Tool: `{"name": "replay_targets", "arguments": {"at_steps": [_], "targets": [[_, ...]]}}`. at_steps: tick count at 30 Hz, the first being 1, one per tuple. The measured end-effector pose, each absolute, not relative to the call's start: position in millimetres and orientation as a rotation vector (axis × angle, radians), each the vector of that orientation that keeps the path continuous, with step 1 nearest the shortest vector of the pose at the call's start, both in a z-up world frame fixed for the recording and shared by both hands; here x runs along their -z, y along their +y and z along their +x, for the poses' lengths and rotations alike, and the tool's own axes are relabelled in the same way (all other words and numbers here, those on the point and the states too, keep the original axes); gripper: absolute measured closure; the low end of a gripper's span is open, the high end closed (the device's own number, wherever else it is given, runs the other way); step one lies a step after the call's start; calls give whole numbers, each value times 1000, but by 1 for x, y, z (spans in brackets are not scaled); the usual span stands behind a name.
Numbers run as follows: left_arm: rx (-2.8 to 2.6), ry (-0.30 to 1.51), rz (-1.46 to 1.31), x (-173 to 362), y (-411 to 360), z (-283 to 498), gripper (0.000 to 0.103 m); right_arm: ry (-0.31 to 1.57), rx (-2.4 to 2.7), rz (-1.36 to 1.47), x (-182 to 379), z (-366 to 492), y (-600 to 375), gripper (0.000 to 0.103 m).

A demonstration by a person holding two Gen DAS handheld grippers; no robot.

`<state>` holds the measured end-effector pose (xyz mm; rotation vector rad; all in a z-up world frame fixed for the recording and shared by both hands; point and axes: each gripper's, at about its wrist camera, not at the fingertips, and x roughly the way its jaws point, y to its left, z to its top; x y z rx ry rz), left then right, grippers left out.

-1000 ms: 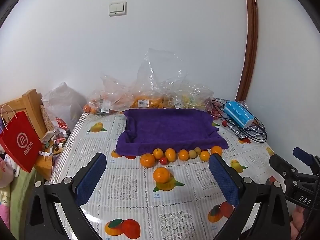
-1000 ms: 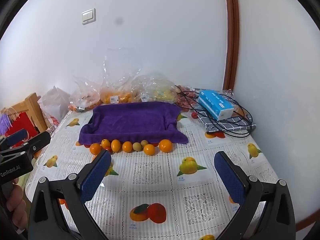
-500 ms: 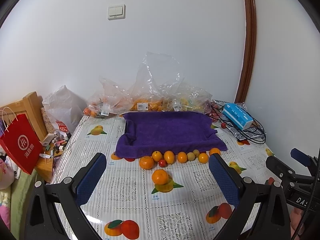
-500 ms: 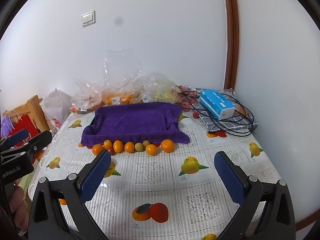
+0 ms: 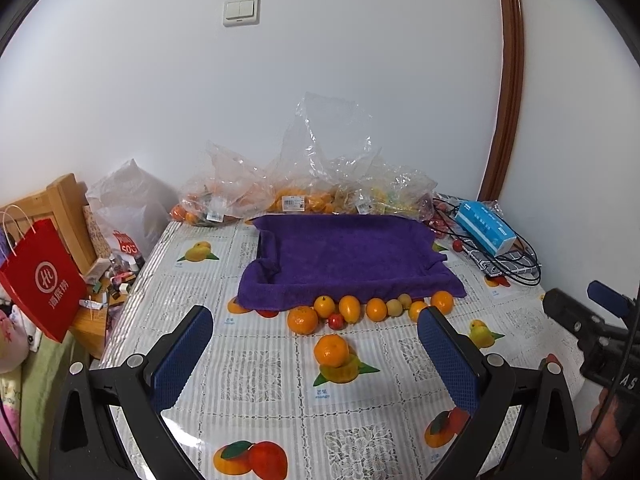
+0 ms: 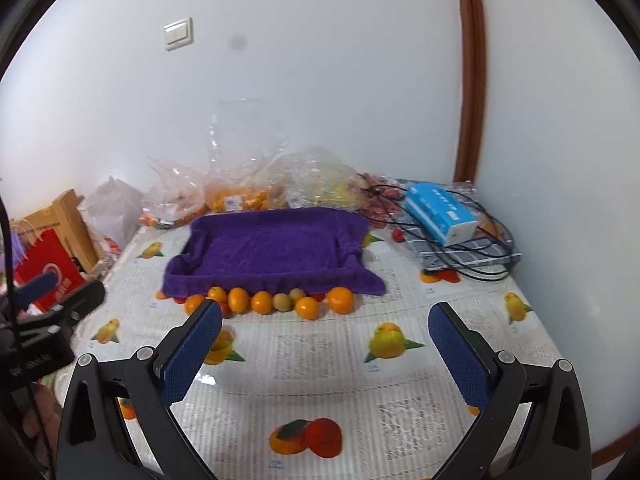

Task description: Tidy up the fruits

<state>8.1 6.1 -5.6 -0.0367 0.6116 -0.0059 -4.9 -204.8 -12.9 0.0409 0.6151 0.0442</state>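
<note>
A lone round orange mandarin (image 5: 331,350) lies on the counter (image 5: 260,380) between and beyond the wide-spread blue pads of the left tool (image 5: 316,356), which holds nothing. The right tool (image 6: 325,350) gapes just as wide, empty, with a row of small orange and yellowish fruits (image 6: 272,300) ahead of it. That row, about nine pieces, touches the front edge of a purple towel-lined tray (image 5: 344,256). A fruit-print oilcloth covers the counter; clear plastic fruit bags (image 5: 312,188) line the white wall.

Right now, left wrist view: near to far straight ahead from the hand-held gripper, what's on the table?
Lone mandarin → row of small fruits → purple towel-lined tray → clear plastic bags of fruit → white wall.
</note>
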Motion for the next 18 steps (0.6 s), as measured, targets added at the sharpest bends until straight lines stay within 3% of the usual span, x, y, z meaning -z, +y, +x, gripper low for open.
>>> {"name": "replay_targets", "arguments": {"at_steps": [18], "targets": [[11, 632, 28, 19, 12, 23, 0, 623, -88, 95, 20, 8, -193, 1]]}}
